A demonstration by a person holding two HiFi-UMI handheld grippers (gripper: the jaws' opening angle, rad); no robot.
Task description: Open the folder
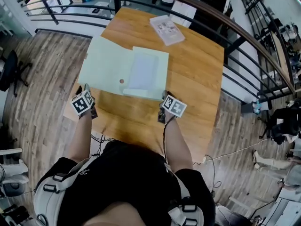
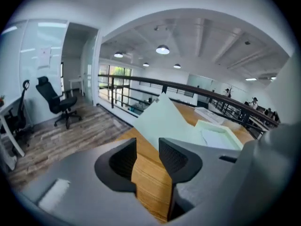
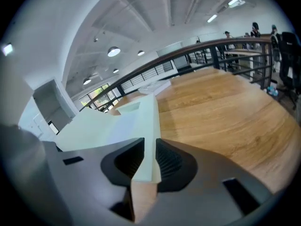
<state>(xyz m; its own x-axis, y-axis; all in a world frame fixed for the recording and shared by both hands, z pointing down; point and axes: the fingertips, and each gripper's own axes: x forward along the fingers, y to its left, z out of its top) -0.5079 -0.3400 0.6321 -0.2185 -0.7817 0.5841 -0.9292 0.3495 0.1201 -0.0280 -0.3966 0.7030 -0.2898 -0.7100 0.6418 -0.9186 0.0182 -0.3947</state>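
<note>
A pale green folder [image 1: 110,62] lies open on the wooden table [image 1: 197,79], its cover spread flat to the left and its shallow tray part [image 1: 146,72] on the right with a white sheet inside. My right gripper [image 1: 164,97] is shut on the tray's near right corner; in the right gripper view the green edge [image 3: 143,126] fills the gap between the pads of the right gripper [image 3: 149,150]. My left gripper [image 1: 86,88] hovers just off the cover's near left corner, open. In the left gripper view the left gripper [image 2: 147,147] has only table wood between its jaws, and the folder [image 2: 164,119] lies ahead.
A stapled booklet [image 1: 167,29] rests at the far side of the table. A dark metal railing [image 1: 221,20] curves round the table's far and right sides. A black office chair [image 2: 56,102] stands on the plank floor to the left.
</note>
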